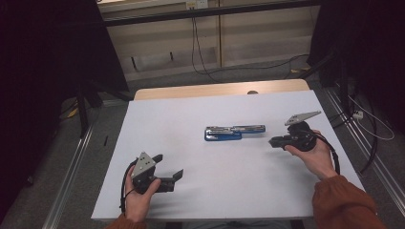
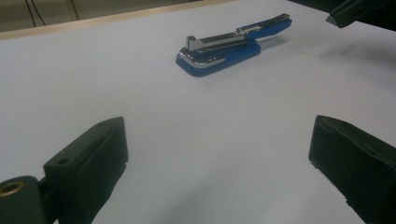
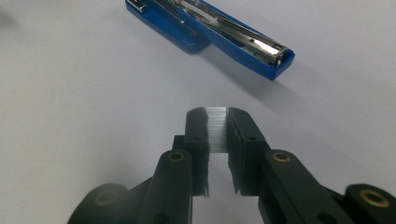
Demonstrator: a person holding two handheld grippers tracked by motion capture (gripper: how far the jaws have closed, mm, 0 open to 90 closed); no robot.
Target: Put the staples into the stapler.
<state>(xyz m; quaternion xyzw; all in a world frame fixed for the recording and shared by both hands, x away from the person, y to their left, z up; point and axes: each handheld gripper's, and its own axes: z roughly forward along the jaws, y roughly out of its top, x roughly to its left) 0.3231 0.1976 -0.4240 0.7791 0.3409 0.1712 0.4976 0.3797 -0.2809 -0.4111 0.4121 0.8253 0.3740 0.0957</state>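
Table: the white table top (image 1: pixel 200 191) carries everything; its wooden far edge shows behind the white sheet.
Stapler: the blue stapler (image 1: pixel 234 132) lies swung open near the middle of the table, between the two grippers and well apart from both. In the left gripper view the stapler (image 2: pixel 229 46) sits ahead of the jaws; in the right gripper view the stapler (image 3: pixel 210 32) lies just ahead, its metal channel facing up.
Left gripper: the left gripper (image 1: pixel 167 169) rests near the front left of the table, jaws spread wide with bare table between them.
Right gripper: the right gripper (image 3: pixel 217 116) points toward the stapler, jaws clenched on the strip of staples.
Strip of staples: the silvery strip of staples (image 3: pixel 217 128) stands pinched between the pads.
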